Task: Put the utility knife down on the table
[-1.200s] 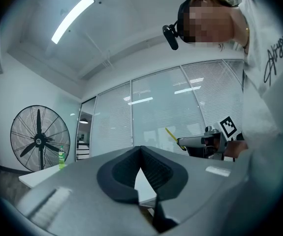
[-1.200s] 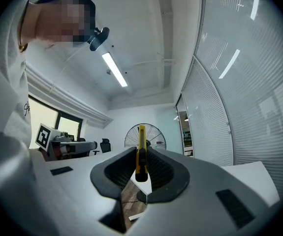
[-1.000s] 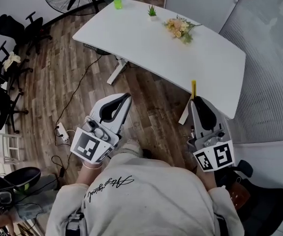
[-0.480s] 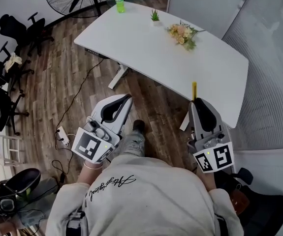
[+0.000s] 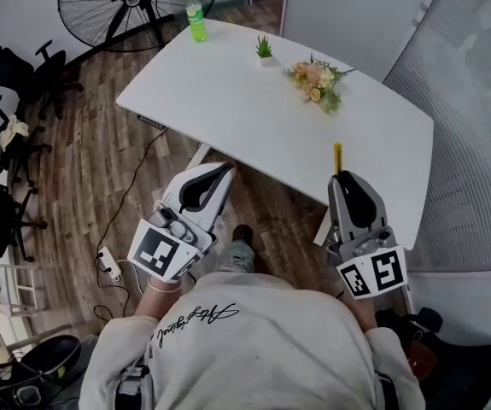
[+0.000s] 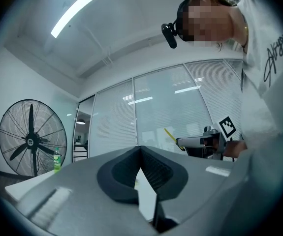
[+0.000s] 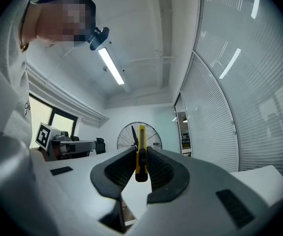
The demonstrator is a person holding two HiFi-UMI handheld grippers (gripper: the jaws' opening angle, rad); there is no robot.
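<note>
The utility knife (image 7: 141,136) is clamped between the pads of the right gripper (image 7: 140,154). Its slim yellow body stands on edge, and one end projects past the jaw tips. In the head view the utility knife (image 5: 337,155) shows against the near edge of the tabletop (image 5: 254,101), towards its right-hand corner. It is carried in the air and rests on nothing.

Treat it as light, rigid and narrow, with a smooth casing that can pivot or slide between the pads. Grip it across the flat sides of the body, near mid-length. Whether the blade is extended cannot be made out, so treat the projecting end as sharp.

The left gripper (image 6: 140,149) has its jaws brought together at the tips, with nothing between them.

No brand or label on the knife is readable. A script line runs across the back of your sweatshirt (image 5: 189,321), probably a signature-style logo, but it is too small to read. The green bottle (image 5: 195,17) at the far-left corner carries a label that is equally illegible.
</note>
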